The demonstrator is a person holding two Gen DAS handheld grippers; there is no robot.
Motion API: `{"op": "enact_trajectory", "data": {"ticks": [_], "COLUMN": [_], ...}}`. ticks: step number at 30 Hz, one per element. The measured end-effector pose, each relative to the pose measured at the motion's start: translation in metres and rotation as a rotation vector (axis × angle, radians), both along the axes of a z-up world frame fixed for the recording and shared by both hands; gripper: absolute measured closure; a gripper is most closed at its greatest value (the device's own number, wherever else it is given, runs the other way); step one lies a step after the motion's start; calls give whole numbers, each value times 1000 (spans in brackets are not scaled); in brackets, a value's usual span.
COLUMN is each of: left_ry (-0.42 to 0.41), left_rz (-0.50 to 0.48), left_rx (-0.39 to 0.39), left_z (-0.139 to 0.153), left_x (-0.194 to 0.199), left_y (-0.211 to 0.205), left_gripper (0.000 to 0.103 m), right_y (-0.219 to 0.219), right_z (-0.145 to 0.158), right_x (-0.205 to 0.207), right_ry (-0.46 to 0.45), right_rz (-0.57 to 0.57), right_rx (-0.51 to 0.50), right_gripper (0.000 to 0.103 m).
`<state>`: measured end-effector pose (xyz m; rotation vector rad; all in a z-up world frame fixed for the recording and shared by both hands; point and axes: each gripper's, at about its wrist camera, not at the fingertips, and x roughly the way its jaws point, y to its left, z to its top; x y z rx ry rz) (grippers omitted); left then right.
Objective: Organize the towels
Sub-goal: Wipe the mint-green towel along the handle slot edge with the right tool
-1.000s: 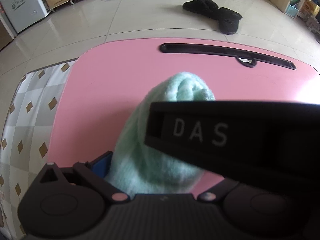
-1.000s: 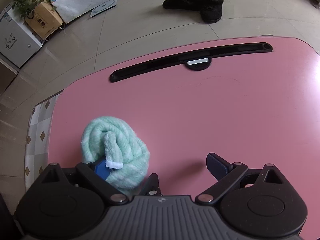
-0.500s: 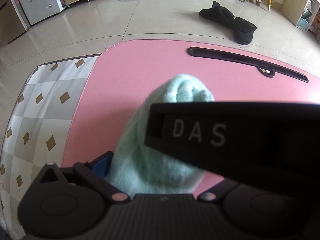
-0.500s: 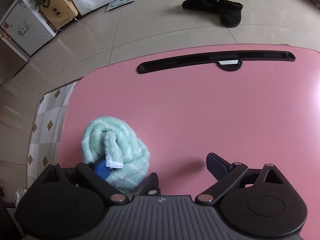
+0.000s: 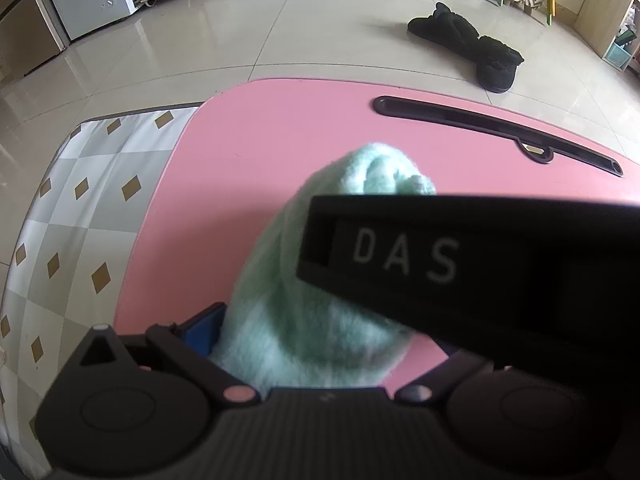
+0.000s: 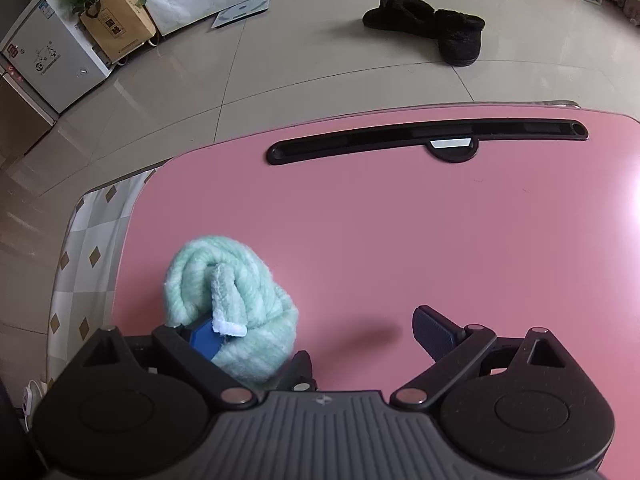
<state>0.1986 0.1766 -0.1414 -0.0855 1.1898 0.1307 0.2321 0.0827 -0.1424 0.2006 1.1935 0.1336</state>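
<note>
Risk sits with the rolled green towel (image 6: 232, 308) at the pink tabletop's (image 6: 400, 240) left edge: the right gripper (image 6: 312, 336) stands open beside it, the left gripper's (image 5: 320, 332) state I cannot tell, and a careless nudge may unroll it.

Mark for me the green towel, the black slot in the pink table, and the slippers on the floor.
green towel (image 6: 240, 280), right wrist view, on the rolled bundle's top.
black slot (image 6: 360, 145), right wrist view, on its left half.
slippers (image 6: 424, 20), right wrist view, on the nearer fuzzy upper.
</note>
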Motion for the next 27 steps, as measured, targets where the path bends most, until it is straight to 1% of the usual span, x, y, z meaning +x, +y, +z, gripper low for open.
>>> {"op": "enact_trajectory", "data": {"ticks": [6, 12, 27], "left_ry": [-9, -1, -7], "left_rz": [-11, -34, -49], "left_rx": [1, 0, -1], "left_z": [0, 0, 2], "left_x": [-10, -22, -59], "left_y": [-13, -31, -62], "left_gripper": [0, 0, 0], "right_y": [-11, -26, -59], "right_z": [1, 1, 0], "right_x": [-7, -18, -51], "right_ry": [-4, 0, 42], "right_rz": [12, 21, 36], "right_rx": [-6, -10, 2], "right_gripper": [6, 6, 6]}}
